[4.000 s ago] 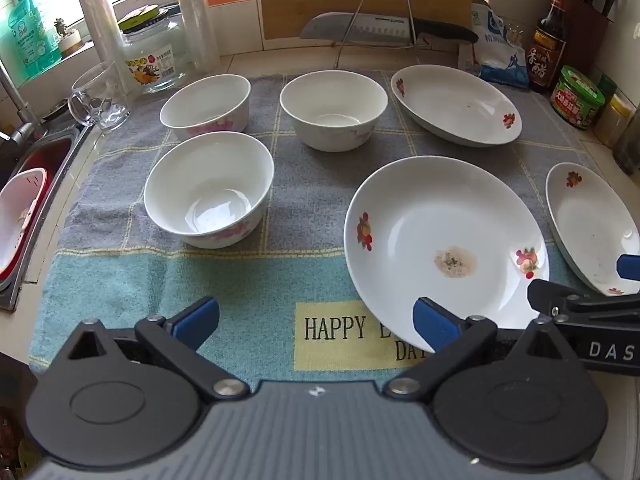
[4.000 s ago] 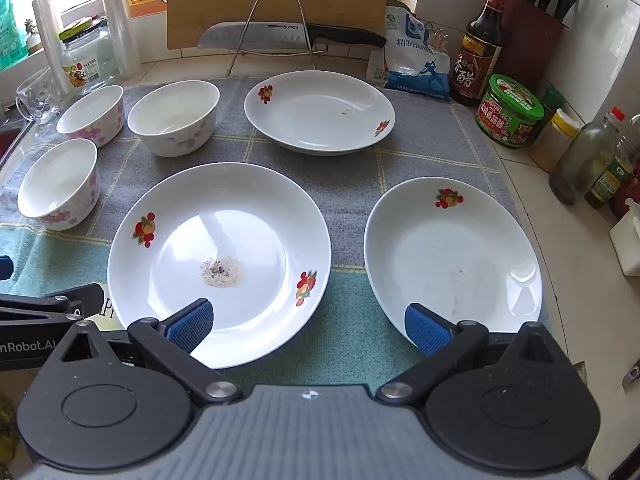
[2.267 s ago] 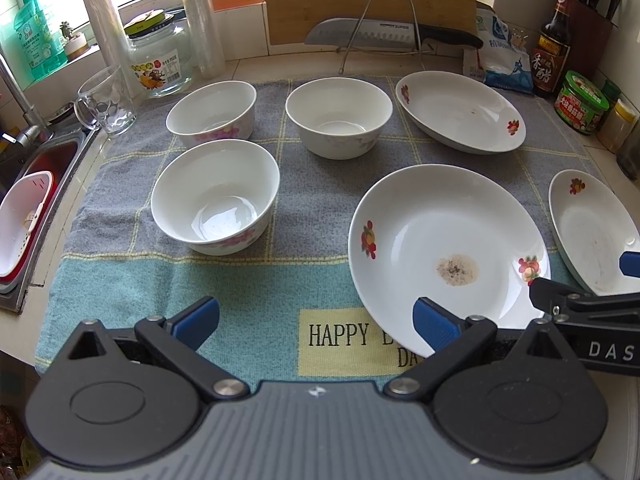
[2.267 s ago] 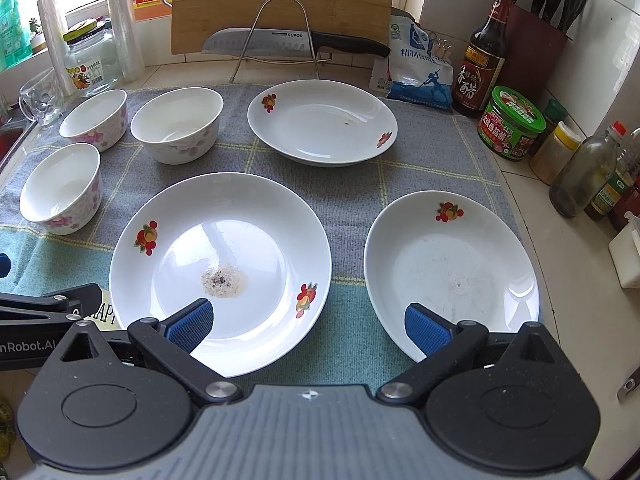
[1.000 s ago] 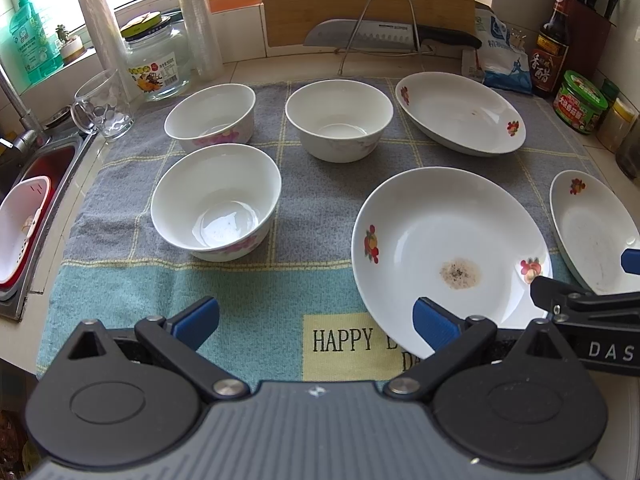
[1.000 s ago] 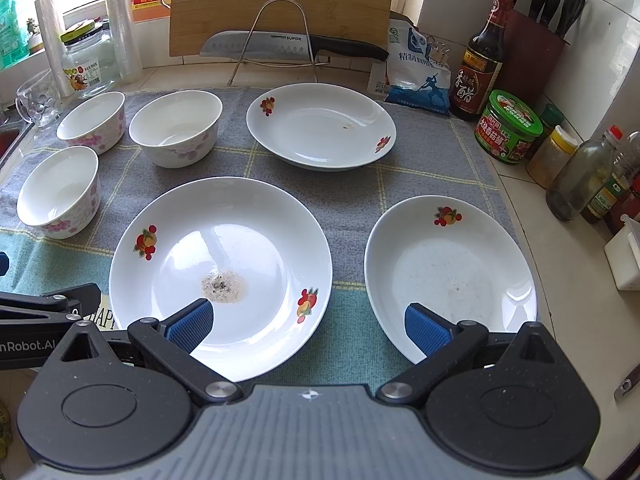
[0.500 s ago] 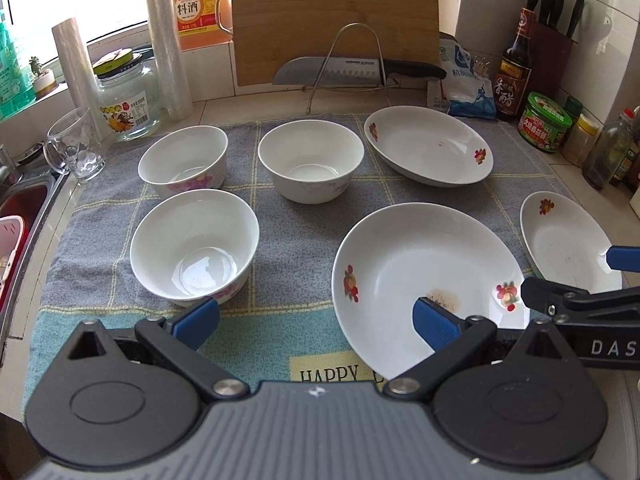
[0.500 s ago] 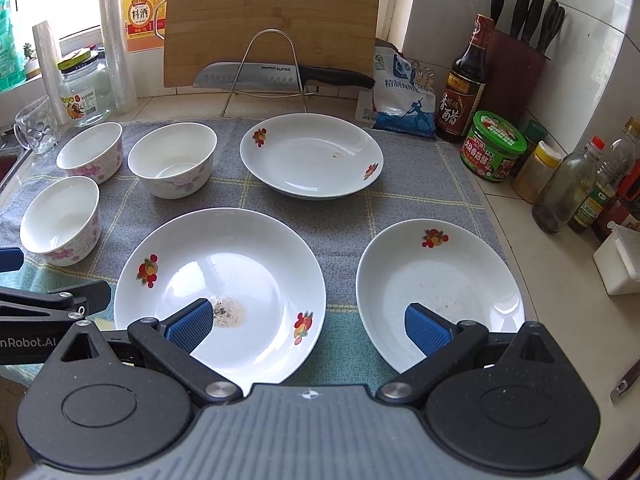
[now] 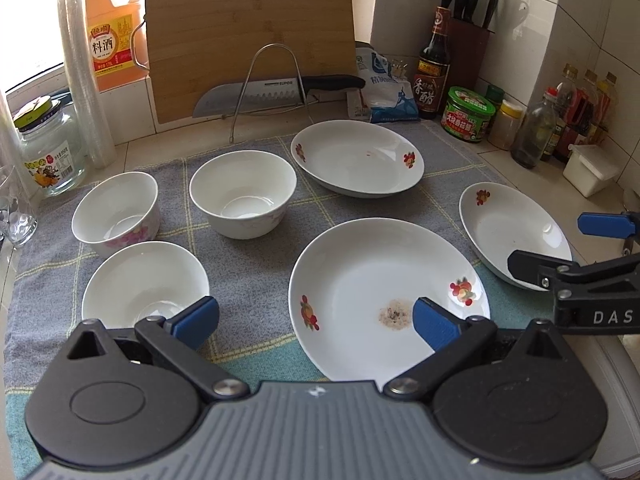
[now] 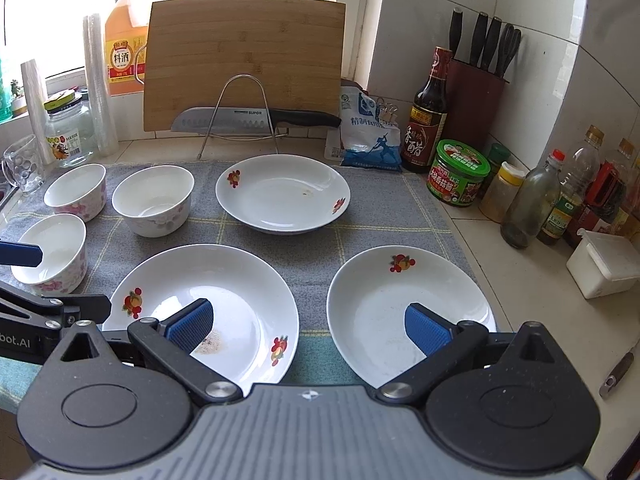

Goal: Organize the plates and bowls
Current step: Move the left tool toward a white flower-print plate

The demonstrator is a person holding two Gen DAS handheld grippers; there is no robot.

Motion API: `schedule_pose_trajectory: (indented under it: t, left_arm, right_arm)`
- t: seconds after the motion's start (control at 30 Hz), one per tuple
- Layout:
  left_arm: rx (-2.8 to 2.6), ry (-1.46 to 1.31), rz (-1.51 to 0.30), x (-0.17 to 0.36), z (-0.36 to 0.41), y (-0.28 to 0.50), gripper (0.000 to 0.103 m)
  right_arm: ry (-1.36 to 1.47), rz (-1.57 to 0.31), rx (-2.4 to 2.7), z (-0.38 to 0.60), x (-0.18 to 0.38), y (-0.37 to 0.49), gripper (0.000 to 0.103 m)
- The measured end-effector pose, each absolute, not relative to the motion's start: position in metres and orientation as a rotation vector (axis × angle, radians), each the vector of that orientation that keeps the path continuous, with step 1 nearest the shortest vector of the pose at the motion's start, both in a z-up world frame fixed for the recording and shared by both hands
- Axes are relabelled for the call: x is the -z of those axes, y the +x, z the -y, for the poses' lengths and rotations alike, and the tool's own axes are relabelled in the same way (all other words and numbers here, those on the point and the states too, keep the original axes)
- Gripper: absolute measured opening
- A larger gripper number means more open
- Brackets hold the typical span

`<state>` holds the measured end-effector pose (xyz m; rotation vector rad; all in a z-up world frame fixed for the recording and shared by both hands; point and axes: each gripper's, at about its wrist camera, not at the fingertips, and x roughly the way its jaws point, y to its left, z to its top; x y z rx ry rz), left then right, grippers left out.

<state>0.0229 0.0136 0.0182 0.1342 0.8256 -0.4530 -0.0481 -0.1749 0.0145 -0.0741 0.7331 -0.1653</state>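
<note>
Three white bowls stand on the grey towel (image 9: pixel 256 264): near left (image 9: pixel 140 280), far left (image 9: pixel 114 208), centre back (image 9: pixel 242 192). Three white flowered plates lie there: a large one with a brown stain (image 9: pixel 384 296), one at the back (image 9: pixel 356 156), one at the right (image 9: pixel 508 228). They also show in the right wrist view: stained plate (image 10: pixel 240 292), back plate (image 10: pixel 282 194), right plate (image 10: pixel 384 296). My left gripper (image 9: pixel 316 320) is open and empty above the towel's front. My right gripper (image 10: pixel 308 322) is open and empty above the gap between the two near plates.
A cutting board (image 9: pixel 248 40) and a knife on a wire stand (image 9: pixel 272 88) stand behind the towel. Bottles, jars and a knife block (image 10: pixel 476 96) crowd the right back corner. A glass jar (image 9: pixel 48 152) and a mug (image 10: pixel 22 164) are at the left.
Both grippers have risen and tilted up, so the views now take in more of the back wall. The dishes have not moved.
</note>
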Motion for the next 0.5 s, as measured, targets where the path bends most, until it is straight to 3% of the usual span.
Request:
schedule_pose_trajectory:
  t: [0.5]
  left_arm:
    - [0.552,0.150,-0.831,-0.016,0.041,0.045,0.102]
  right_arm:
    - [-0.076,-0.795,0.234,0.243,0.024,-0.071,0.103]
